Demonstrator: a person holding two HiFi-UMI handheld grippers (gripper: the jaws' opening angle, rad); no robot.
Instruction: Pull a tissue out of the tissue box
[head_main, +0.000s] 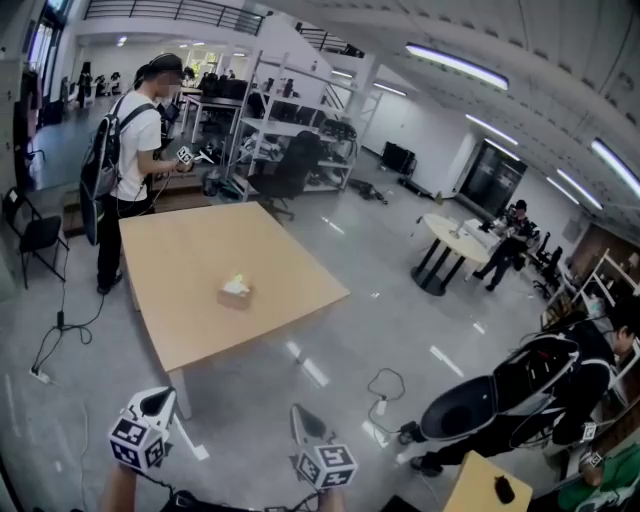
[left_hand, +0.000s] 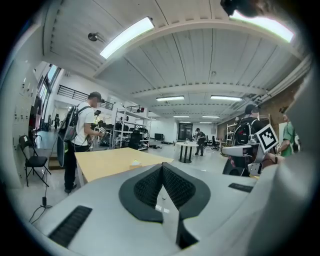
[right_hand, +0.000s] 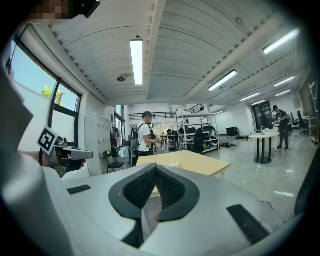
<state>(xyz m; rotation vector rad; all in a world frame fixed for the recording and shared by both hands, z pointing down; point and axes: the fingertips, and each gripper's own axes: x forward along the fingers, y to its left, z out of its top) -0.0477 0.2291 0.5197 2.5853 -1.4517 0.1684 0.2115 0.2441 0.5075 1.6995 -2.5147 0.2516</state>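
Left gripper (head_main: 158, 403) and right gripper (head_main: 298, 418) both have their fingers pressed together, nothing between them. The tissue box (head_main: 236, 293) sits well ahead of both fingertips, mid wooden table (head_main: 180, 260), with a tissue (head_main: 237, 283) poking up on top.

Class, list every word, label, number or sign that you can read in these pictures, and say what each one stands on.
No text can be read in any view.
Tissue box: any print is too small to read.
Left cube and right cube: only black-and-white square patterns, no letters or numbers.
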